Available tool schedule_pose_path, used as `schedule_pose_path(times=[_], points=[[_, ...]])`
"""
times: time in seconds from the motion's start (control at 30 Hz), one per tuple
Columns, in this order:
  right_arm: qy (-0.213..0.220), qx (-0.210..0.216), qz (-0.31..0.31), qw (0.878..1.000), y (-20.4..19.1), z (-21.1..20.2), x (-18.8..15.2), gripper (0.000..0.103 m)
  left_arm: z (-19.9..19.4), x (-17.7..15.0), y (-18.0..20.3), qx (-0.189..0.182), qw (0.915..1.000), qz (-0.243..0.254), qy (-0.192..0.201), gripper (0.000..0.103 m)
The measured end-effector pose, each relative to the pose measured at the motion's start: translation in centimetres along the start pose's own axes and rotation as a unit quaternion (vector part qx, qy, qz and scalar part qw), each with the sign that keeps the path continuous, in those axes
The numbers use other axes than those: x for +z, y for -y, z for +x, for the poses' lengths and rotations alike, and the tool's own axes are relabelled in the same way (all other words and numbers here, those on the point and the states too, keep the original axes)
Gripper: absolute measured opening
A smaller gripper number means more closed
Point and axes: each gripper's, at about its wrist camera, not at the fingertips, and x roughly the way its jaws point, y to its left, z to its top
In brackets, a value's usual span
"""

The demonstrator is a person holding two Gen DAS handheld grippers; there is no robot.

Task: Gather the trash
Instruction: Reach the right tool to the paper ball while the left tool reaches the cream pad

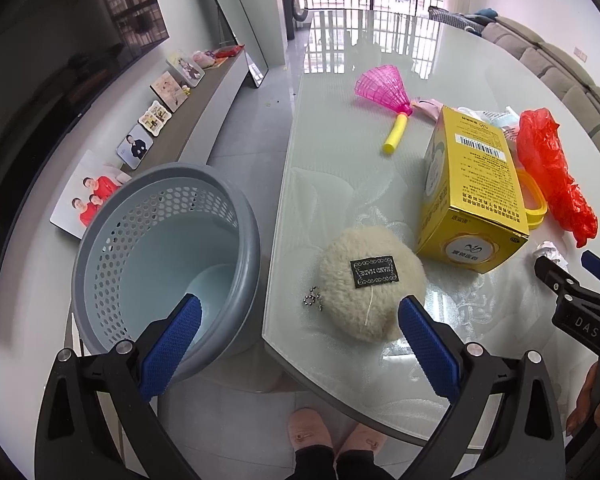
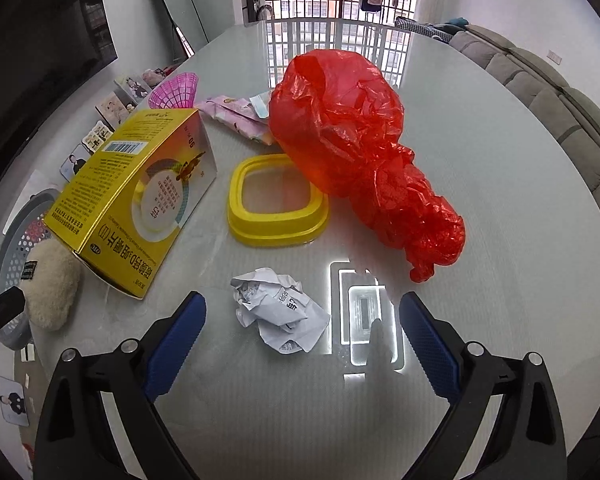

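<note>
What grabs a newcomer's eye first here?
The crumpled red plastic bag, lying mid-table with one end draped over a yellow square lid. Then the yellow box on its side to the left, and the crumpled paper just ahead of the open right tongs.

Crumpled white paper (image 2: 278,312) near red bag (image 2: 364,152), tabletop.

From my left wrist view, the yellow box (image 1: 474,196) hides most of the yellow frame (image 1: 534,200); the crumpled paper (image 1: 548,249) sits half behind my right gripper (image 1: 572,268).
</note>
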Motion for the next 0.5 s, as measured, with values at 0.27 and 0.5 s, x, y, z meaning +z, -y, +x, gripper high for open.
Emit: schedule_pose_path(times=[0.27, 0.5], points=[[0.003, 0.006, -0.005, 1.0, -0.2, 0.1, 0.0, 0.094, 0.0, 0.3, 0.8, -0.025, 0.9996, -0.005, 0.009, 0.097], [0.009, 0.004, -0.008, 1.0, 0.0, 0.0, 0.1, 0.094, 1.0, 0.7, 0.9, -0.037, 0.9991, -0.004, 0.022, 0.097]])
